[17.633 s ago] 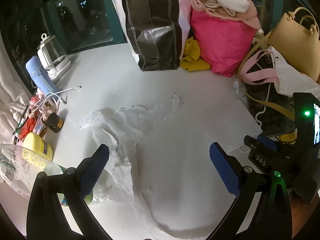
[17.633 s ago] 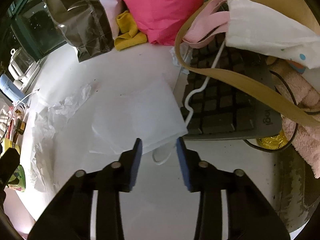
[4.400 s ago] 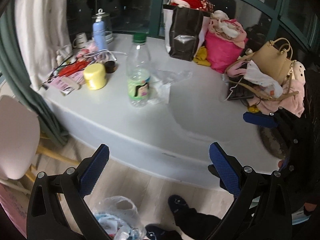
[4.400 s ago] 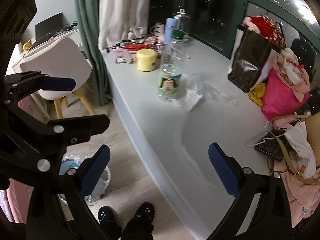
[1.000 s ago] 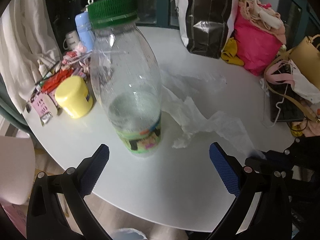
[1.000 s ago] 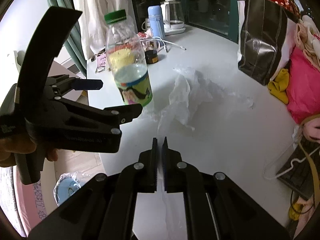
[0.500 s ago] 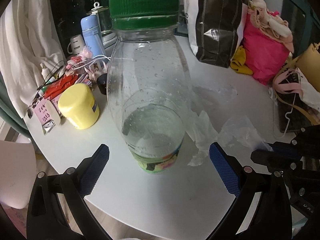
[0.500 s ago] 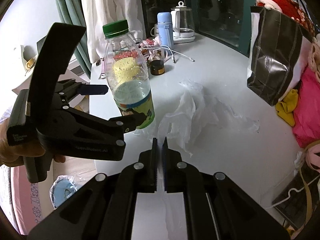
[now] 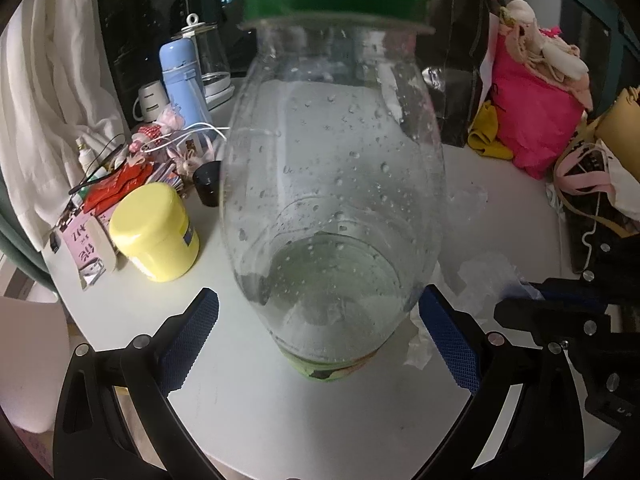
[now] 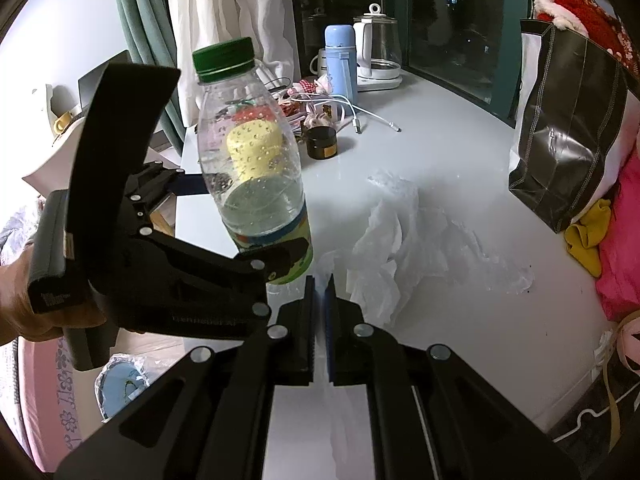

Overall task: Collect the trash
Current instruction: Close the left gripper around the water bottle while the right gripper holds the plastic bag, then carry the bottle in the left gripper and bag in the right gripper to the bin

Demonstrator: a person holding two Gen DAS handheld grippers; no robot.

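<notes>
A clear plastic bottle (image 9: 332, 200) with a green cap and a little water stands upright on the white table (image 9: 280, 412). My left gripper (image 9: 320, 298) is open, with the bottle's lower part between its blue pads (image 9: 188, 340); the pads do not press on it. The right wrist view shows the same bottle (image 10: 256, 184), with a hand holding the left gripper (image 10: 276, 260) at its base. My right gripper (image 10: 319, 280) is shut with nothing in it. Its tips sit just right of the bottle's base, at the edge of crumpled white plastic wrap (image 10: 392, 248).
A yellow jar (image 9: 154, 232), a small dark jar (image 10: 322, 142), a blue thermos (image 9: 182, 76), a kettle (image 10: 378, 48) and cables crowd the far left. A black bag (image 10: 568, 120) and a pink bag (image 9: 532, 120) stand behind. A lined trash bin (image 10: 120, 380) sits on the floor.
My left gripper has come closer, so the bottle now stands between its open fingers. My shut right gripper has moved forward to the bottle's base and the wrap's edge.
</notes>
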